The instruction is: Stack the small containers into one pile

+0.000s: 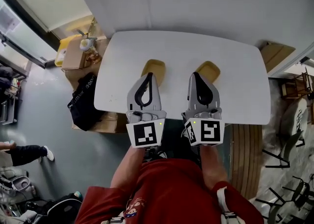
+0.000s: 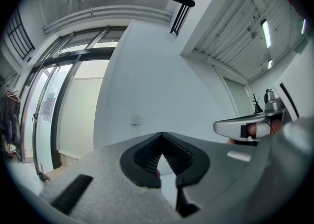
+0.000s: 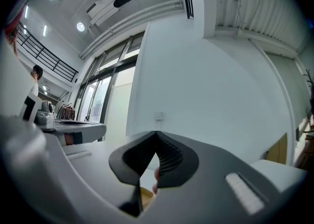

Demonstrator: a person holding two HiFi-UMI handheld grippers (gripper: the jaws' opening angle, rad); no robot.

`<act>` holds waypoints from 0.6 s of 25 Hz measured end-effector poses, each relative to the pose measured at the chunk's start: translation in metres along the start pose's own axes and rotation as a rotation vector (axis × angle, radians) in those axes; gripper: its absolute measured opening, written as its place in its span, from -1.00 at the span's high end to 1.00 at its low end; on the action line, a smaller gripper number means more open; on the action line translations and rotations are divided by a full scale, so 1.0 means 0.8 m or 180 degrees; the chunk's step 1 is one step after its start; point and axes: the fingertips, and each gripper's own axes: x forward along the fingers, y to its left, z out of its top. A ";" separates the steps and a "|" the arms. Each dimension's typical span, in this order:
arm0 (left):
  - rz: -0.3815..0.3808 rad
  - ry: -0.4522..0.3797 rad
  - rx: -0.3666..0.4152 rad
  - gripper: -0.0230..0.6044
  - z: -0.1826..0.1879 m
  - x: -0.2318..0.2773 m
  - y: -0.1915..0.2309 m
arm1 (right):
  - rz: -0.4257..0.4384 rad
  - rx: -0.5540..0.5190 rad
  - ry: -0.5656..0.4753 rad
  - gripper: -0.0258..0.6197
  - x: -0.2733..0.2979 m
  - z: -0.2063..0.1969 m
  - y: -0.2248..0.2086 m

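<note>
White counter (image 1: pixel 235 70) carries two shallow mustard-yellow tubs, set apart. The left container (image 1: pixel 156 66) shows past the left hand-held gripper (image 1: pixel 149 75), the right container (image 1: pixel 210 69) past the right hand-held gripper (image 1: pixel 195 74). Both grippers' jaws are pressed together, gripping nothing.

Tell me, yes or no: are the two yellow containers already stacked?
No, the left yellow container and the right yellow container lie apart on the white table.
</note>
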 end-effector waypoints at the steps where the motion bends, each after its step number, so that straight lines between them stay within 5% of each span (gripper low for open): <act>1: 0.0008 0.0001 0.0005 0.92 0.001 0.011 -0.005 | 0.0008 0.0009 -0.0006 0.92 0.007 0.002 -0.010; 15: 0.0475 0.0090 0.0137 0.92 -0.010 0.115 -0.044 | 0.0451 0.0168 -0.0004 0.92 0.096 -0.002 -0.109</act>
